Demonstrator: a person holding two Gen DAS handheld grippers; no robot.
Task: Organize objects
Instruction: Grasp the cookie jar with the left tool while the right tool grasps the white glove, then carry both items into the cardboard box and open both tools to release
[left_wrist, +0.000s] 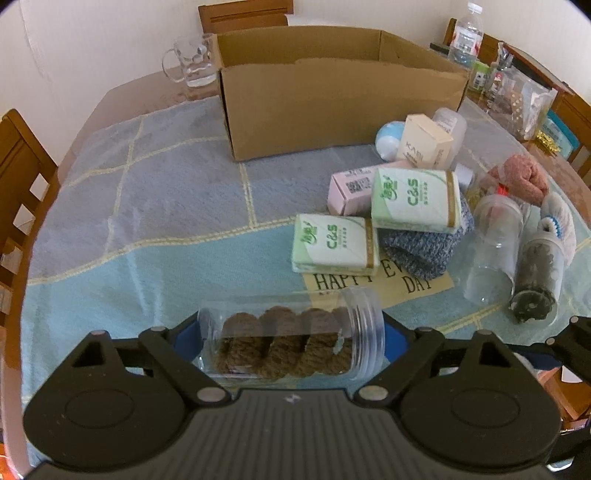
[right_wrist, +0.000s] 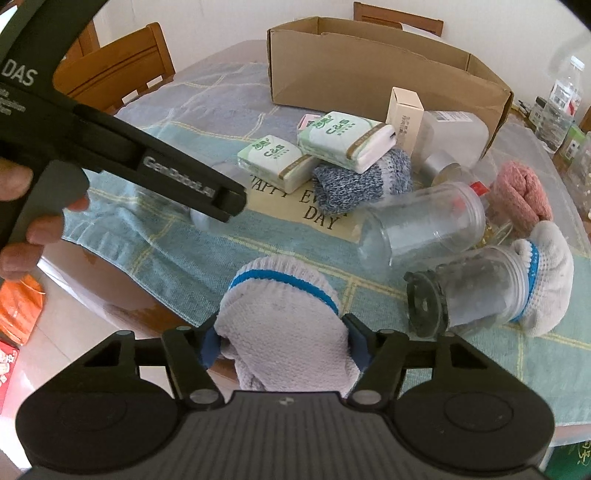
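Checked tablecloth (left_wrist: 155, 206), cardboard box (left_wrist: 332, 96), left fingers (left_wrist: 291, 338) clamping cookie jar (left_wrist: 295, 339), right fingers (right_wrist: 284, 341) gripping glove (right_wrist: 284, 325)

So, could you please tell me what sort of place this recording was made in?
Most likely a home dining room: wooden dining chairs surround a cloth-covered table holding a glass mug and household clutter.

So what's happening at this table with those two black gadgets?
A person is tidying clutter, holding tongs in each hand. The left tongs grip a clear jar of brown cookies lying on its side; the right tongs pinch a white glove with a blue band. The cardboard box stands open behind tissue packs, socks and more jars still on the tablecloth.
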